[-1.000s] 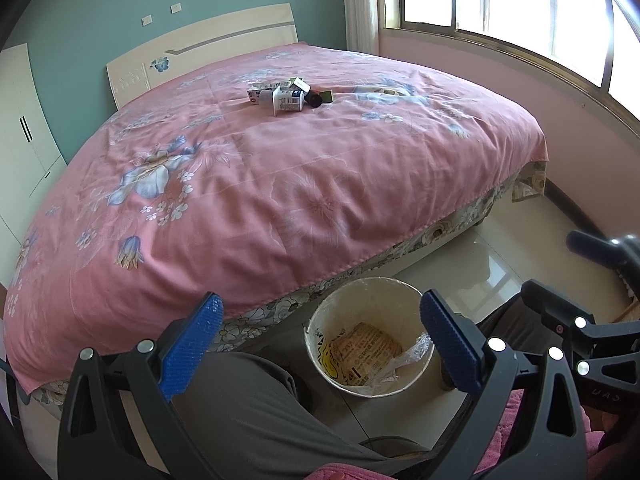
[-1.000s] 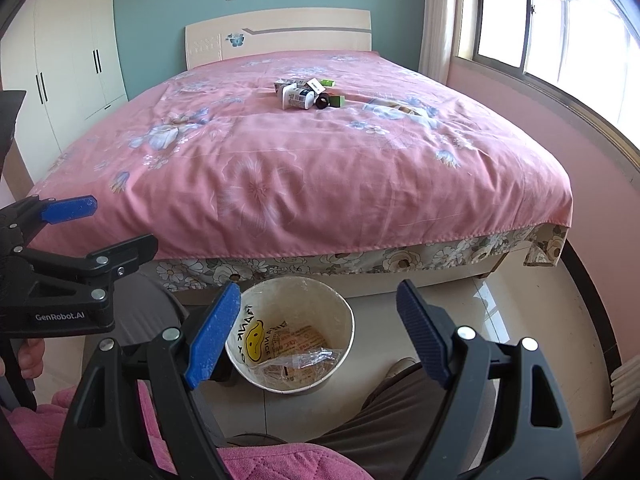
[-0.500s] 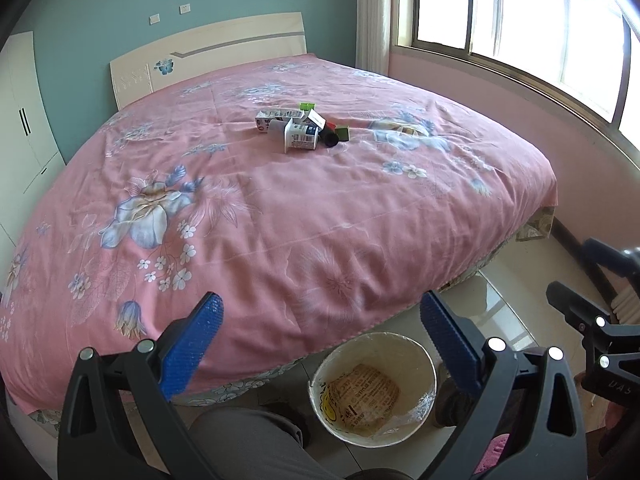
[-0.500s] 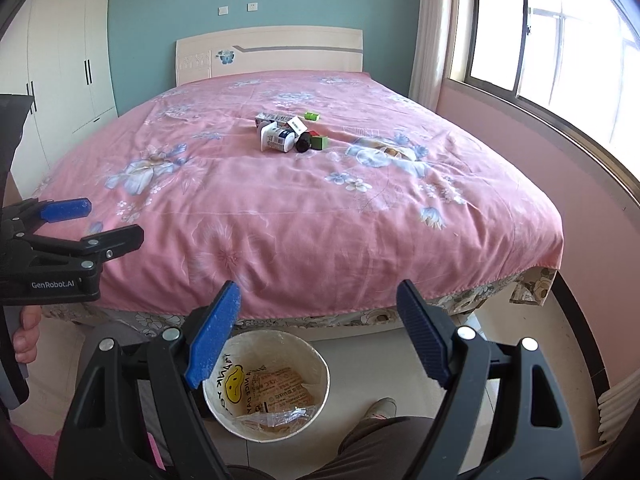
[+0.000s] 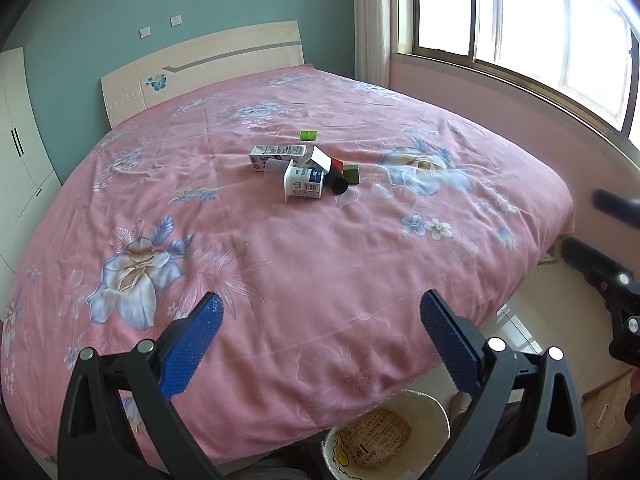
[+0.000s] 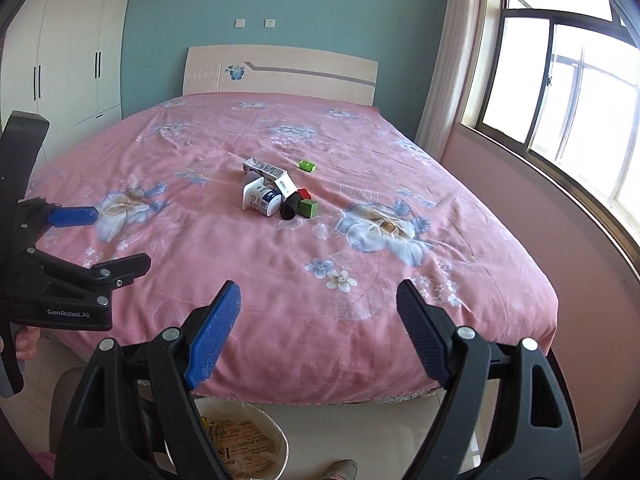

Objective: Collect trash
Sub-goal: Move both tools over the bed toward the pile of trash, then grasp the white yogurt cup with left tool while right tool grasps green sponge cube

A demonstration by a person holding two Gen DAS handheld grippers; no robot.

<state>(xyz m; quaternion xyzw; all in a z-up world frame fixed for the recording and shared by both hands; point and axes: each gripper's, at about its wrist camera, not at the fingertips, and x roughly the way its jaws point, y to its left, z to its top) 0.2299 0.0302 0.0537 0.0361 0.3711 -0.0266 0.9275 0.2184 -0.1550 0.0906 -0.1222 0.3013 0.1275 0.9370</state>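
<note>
A small heap of trash lies mid-bed on the pink floral cover: a white yoghurt cup (image 5: 302,187) (image 6: 261,199) on its side, a long milk carton (image 5: 277,155) (image 6: 262,169), a dark bottle (image 5: 338,183) (image 6: 291,206), a green cube (image 5: 351,173) (image 6: 309,208) and a lime box (image 5: 309,135) (image 6: 307,165). A white bin (image 5: 386,436) (image 6: 240,440) with wrappers inside stands on the floor at the bed's foot. My left gripper (image 5: 320,340) and right gripper (image 6: 318,328) are both open and empty, hovering over the bed's near edge, far from the heap.
The bed (image 6: 360,280) fills most of the room, headboard (image 6: 280,70) against the teal wall. A white wardrobe (image 6: 68,52) stands at left, a window (image 6: 568,92) and pink wall at right. A narrow strip of tiled floor (image 5: 560,320) runs beside the bed.
Both grippers have risen and tilted up from the bin toward the bed top. The bin has slid to the bottom of both views and the trash heap looks closer.
</note>
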